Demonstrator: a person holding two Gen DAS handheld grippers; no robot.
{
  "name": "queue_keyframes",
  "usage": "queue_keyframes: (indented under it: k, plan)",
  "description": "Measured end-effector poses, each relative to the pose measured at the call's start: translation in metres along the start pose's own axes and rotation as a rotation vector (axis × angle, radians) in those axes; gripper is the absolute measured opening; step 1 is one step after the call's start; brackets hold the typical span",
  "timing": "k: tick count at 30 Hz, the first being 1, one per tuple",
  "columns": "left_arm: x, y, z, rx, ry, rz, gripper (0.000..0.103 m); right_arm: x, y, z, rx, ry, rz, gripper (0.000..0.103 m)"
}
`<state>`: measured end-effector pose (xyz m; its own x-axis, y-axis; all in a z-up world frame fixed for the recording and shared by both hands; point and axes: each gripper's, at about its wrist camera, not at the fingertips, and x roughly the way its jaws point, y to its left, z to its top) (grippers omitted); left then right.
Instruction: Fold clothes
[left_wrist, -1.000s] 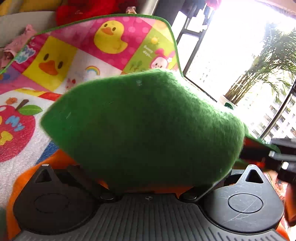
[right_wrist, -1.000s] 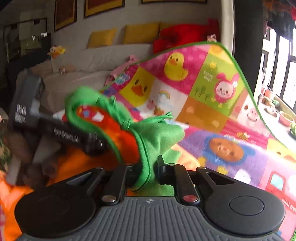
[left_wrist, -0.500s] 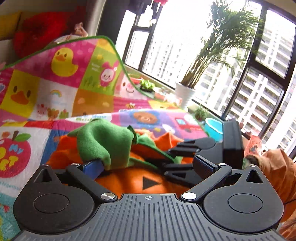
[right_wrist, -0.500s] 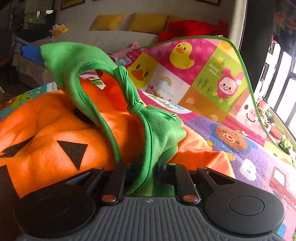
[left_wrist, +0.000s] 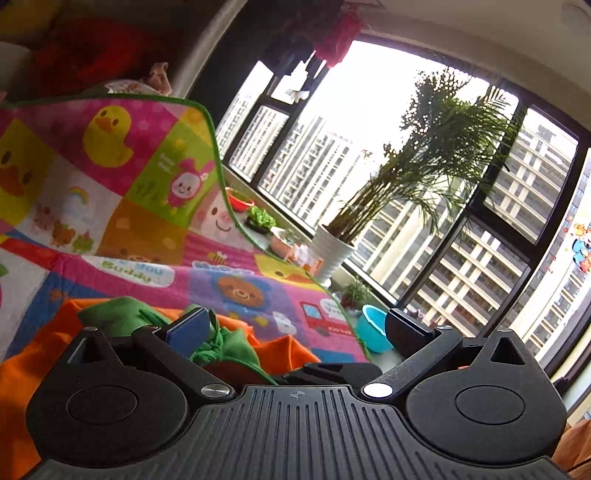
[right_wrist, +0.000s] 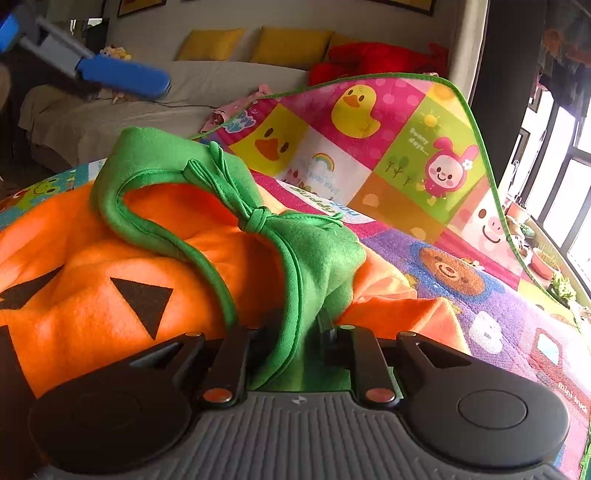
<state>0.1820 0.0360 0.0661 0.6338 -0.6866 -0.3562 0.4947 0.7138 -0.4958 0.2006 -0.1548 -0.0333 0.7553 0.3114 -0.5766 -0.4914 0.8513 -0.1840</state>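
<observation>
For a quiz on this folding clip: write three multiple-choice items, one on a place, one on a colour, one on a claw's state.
1. Where does the orange pumpkin costume lie?
A. on the cartoon play mat
B. on the sofa
C. on the windowsill

2. What colour is the costume's collar?
A. red
B. green
C. blue

3. How does the right claw stand?
A. open and empty
B. out of view
C. shut on the collar

Answers:
1 A, since the mat's bear and truck squares show right beside the orange fabric.
2 B, the knotted collar is green against the orange.
3 C, green fabric is pinched between its fingers, while the left claw is open.
</observation>
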Motion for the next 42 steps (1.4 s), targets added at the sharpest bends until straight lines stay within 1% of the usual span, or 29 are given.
queue_keyframes:
  k: [3,6,7,10,11,12,13,14,15,17,22,23,24,26,30,32,34,35,36,38,39,40,42]
  plan:
    - [0.027,0.024,-0.02,-0.052,0.075,0.07,0.103,0.005,-0.001,0.003,-0.014,0.0,0.001,0.016]
    - [0.047,0.056,-0.031,-0.111,0.099,0.179,0.103,0.008,-0.001,0.006,-0.035,0.004,0.004,0.017]
    - [0.052,0.066,-0.034,-0.133,0.105,0.203,0.103,0.009,-0.001,0.006,-0.042,0.005,0.004,0.017]
    - [0.055,0.075,-0.037,-0.139,0.112,0.198,0.103,0.004,-0.002,0.006,-0.06,0.017,0.013,0.021]
    - [0.055,0.074,-0.039,-0.12,0.118,0.199,0.103,0.0,-0.003,0.007,-0.061,0.02,0.018,0.027]
    - [0.056,0.07,-0.041,-0.093,0.122,0.201,0.103,-0.002,-0.004,0.008,-0.056,0.018,0.022,0.037]
    - [0.056,0.067,-0.044,-0.066,0.125,0.203,0.103,-0.004,-0.006,0.01,-0.052,0.015,0.026,0.044]
    - [0.056,0.064,-0.048,-0.041,0.124,0.2,0.103,-0.006,-0.007,0.012,-0.047,0.013,0.03,0.053]
    - [0.056,0.061,-0.051,-0.016,0.121,0.195,0.103,-0.008,-0.009,0.014,-0.043,0.01,0.033,0.056]
    - [0.055,0.055,-0.056,0.019,0.117,0.18,0.103,-0.013,-0.012,0.018,-0.034,0.005,0.041,0.056]
    - [0.056,0.055,-0.058,0.024,0.12,0.183,0.103,-0.023,-0.019,0.027,-0.012,-0.007,0.061,0.057]
    - [0.055,0.055,-0.058,0.023,0.12,0.185,0.103,-0.026,-0.02,0.029,-0.008,-0.01,0.065,0.062]
    - [0.054,0.056,-0.059,0.022,0.118,0.186,0.103,-0.028,-0.022,0.031,-0.003,-0.013,0.068,0.07]
    - [0.052,0.058,-0.059,0.017,0.114,0.182,0.103,-0.033,-0.025,0.033,0.009,-0.018,0.078,0.071]
    - [0.051,0.058,-0.061,0.012,0.11,0.156,0.103,-0.051,-0.038,0.024,0.069,-0.033,0.108,0.073]
    - [0.051,0.057,-0.062,0.02,0.111,0.159,0.103,-0.06,-0.045,0.02,0.099,-0.04,0.123,0.074]
    - [0.05,0.057,-0.062,0.015,0.11,0.164,0.103,-0.069,-0.051,0.015,0.129,-0.048,0.138,0.078]
    - [0.05,0.058,-0.062,0.014,0.109,0.166,0.103,-0.074,-0.055,0.016,0.151,-0.067,0.154,0.081]
    - [0.05,0.058,-0.062,0.014,0.109,0.168,0.103,-0.079,-0.061,0.021,0.188,-0.107,0.182,0.082]
    - [0.051,0.058,-0.062,0.017,0.109,0.174,0.103,-0.082,-0.071,0.03,0.263,-0.165,0.224,0.082]
    - [0.051,0.057,-0.062,0.021,0.109,0.178,0.103,-0.081,-0.074,0.034,0.294,-0.182,0.237,0.081]
    - [0.051,0.056,-0.063,0.023,0.11,0.181,0.103,-0.074,-0.075,0.038,0.31,-0.178,0.237,0.078]
    - [0.051,0.055,-0.064,0.027,0.11,0.188,0.103,-0.052,-0.072,0.041,0.326,-0.118,0.219,0.052]
